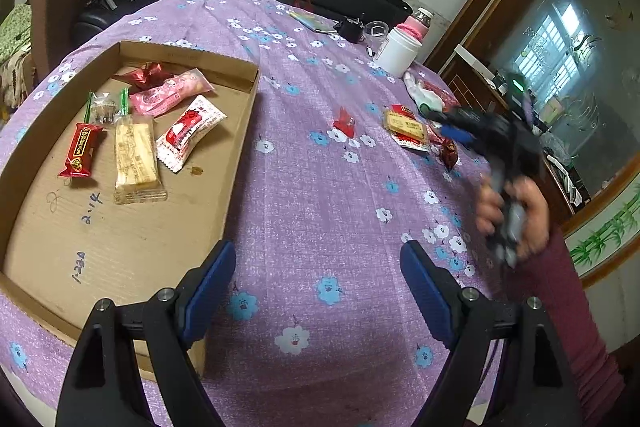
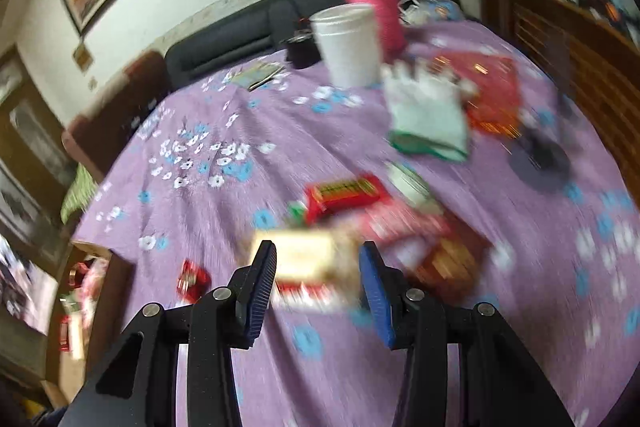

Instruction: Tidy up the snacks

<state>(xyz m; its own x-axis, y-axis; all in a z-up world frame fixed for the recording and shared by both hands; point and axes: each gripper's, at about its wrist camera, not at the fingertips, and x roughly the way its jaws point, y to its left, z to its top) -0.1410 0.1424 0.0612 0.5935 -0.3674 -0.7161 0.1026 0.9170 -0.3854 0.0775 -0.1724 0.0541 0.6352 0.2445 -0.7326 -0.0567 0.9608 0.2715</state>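
Risk first: right claw (image 2: 316, 279) mid-reach over a blurred heap of wrappers, so easy to nip two packets at once or shove the yellow biscuit packet (image 2: 304, 257) along the purple flowered cloth instead of gripping it. Blur in right wrist view too heavy to judge contact; pads partly apart, packet seen between them, pressing or not cannot tell. Slippery film wrappers likely to slide out if pinched near an edge. Red box-like snack (image 2: 344, 197) just behind the yellow one, more red wrappers touching on the right, small red candy (image 2: 192, 279) lying apart to the left. White cup (image 2: 348, 43) and pink bottle (image 2: 376, 11) stand well beyond the heap; low risk unless a wide swing. Left claw (image 1: 318, 287) wide apart, nothing in it, hanging over bare cloth on the counter (image 1: 320, 207) just beside the cardboard tray (image 1: 132, 251). Tray already carrying sorted snacks: red bar (image 1: 80, 151), pale long biscuit pack (image 1: 134, 163), red-white packet (image 1: 188, 135), pink packet (image 1: 168, 95). Remaining loose snacks near the right claw, well apart from the tray, so a long carry and a drop risk on the way.
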